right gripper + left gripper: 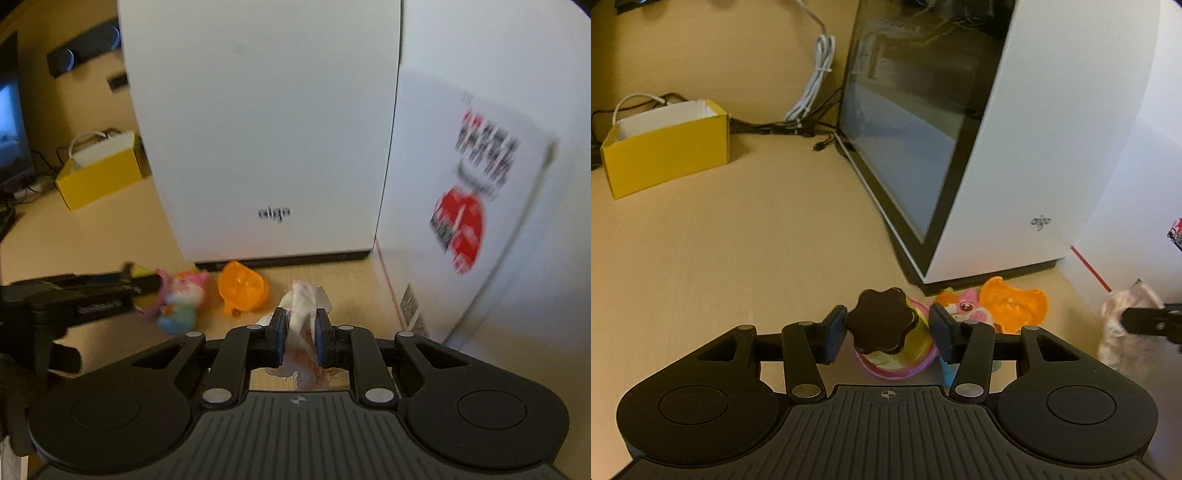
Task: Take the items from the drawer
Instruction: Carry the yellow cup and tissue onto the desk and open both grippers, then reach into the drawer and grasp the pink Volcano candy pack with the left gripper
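Crowding the desk [701, 258], white computer case [258, 129], yellow box [665, 155], right hand-held gripper [301, 332] clenching crumpled wrapper [301, 306]

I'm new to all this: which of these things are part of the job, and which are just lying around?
Job:
- black-lidded jar, between the left gripper's open fingers
- crumpled wrapper, pinched by the right gripper
- orange piece
- pink toy

Lying about:
- yellow box
- white cabinet
- cables

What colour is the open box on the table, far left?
Yellow outside, white inside: the box shows best in the left wrist view.
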